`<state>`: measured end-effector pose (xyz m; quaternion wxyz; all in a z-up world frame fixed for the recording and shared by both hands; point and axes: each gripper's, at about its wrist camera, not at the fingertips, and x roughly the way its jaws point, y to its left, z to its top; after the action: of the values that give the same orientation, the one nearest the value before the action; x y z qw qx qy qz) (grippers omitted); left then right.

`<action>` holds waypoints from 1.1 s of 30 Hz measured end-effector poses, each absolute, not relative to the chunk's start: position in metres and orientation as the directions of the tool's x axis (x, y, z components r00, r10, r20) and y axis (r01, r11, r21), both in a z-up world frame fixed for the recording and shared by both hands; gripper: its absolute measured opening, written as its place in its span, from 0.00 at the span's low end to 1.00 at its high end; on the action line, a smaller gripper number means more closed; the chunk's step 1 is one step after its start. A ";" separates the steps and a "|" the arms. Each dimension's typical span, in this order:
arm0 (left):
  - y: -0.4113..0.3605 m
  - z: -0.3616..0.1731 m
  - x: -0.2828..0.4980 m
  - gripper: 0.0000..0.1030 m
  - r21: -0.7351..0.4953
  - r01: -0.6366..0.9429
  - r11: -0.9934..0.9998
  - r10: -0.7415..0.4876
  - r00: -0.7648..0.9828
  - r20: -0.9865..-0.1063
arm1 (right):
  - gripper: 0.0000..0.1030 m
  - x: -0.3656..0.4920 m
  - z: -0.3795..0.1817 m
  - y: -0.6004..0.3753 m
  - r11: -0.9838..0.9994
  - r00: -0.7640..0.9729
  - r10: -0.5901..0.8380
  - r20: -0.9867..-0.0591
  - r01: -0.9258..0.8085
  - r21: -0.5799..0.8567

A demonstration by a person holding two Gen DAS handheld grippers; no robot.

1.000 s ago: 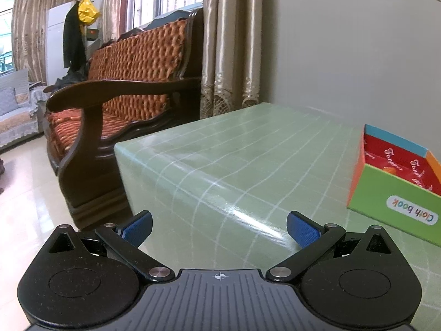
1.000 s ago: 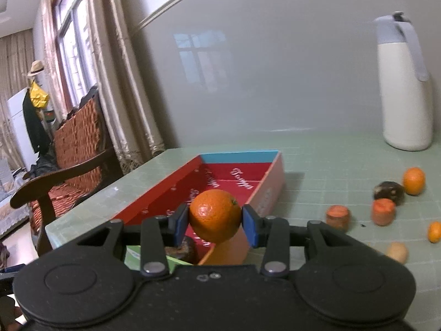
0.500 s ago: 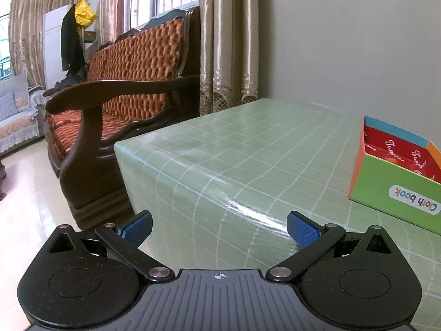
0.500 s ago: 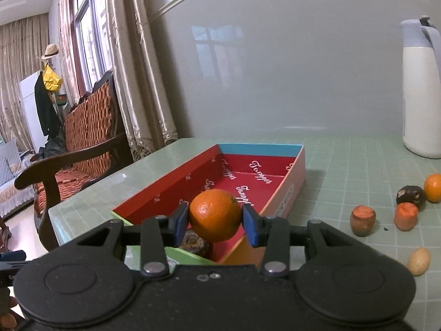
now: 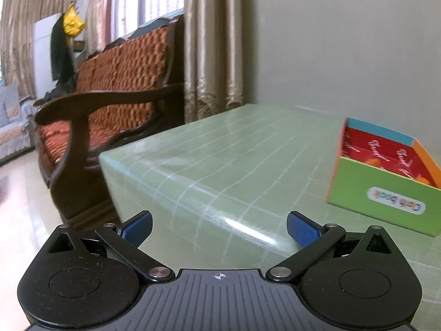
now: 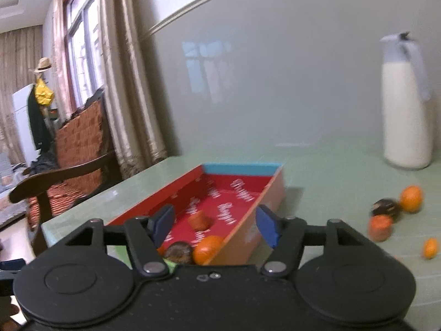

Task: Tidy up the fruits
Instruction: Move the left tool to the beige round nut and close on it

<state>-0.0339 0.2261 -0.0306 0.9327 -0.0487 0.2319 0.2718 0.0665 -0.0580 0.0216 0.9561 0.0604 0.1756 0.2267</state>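
Note:
My right gripper [image 6: 216, 226] hangs over the near end of the red-lined box [image 6: 242, 168], its jaws opening with nothing between them. Below it an orange [image 6: 207, 248] lies in the box beside a dark brown fruit [image 6: 179, 252] and a reddish-orange fruit [image 6: 199, 219]. Loose fruits lie on the table at the right: an orange [image 6: 411, 198], a dark fruit [image 6: 386, 207], a reddish fruit [image 6: 380, 227] and a small orange one [image 6: 430, 248]. My left gripper [image 5: 219, 230] stands open and empty above the table's near corner, left of the box [image 5: 386, 193].
The green checked table [image 5: 234, 160] ends at a corner on the left, with a wooden sofa [image 5: 110, 104] beyond it. A white thermos jug [image 6: 406, 110] stands at the back right by the wall. Curtains [image 6: 121, 82] hang behind the box.
My right gripper has let go of the orange, which now lies in the box, and its jaws have spread. The left gripper has stayed about where it was.

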 end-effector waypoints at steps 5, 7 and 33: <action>0.197 -0.023 -0.029 1.00 0.060 -0.465 0.884 0.445 0.794 -0.414 | 0.79 0.062 0.022 -0.085 0.938 0.889 0.343 -0.304 -0.310 0.153; 0.183 -0.019 -0.028 1.00 0.073 -0.424 0.903 0.417 0.820 -0.392 | 0.80 0.062 0.022 -0.099 0.953 0.905 0.297 -0.305 -0.260 0.157; -0.019 -0.004 0.028 0.99 0.085 0.113 0.990 -0.067 0.906 -0.418 | 0.99 0.022 0.011 -0.273 0.913 0.888 -0.330 -0.320 0.387 0.130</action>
<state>0.0283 -0.0194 -0.0043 0.9748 0.0535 0.2117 -0.0462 0.0218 -0.2730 0.0113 0.9669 0.0953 0.1474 -0.1854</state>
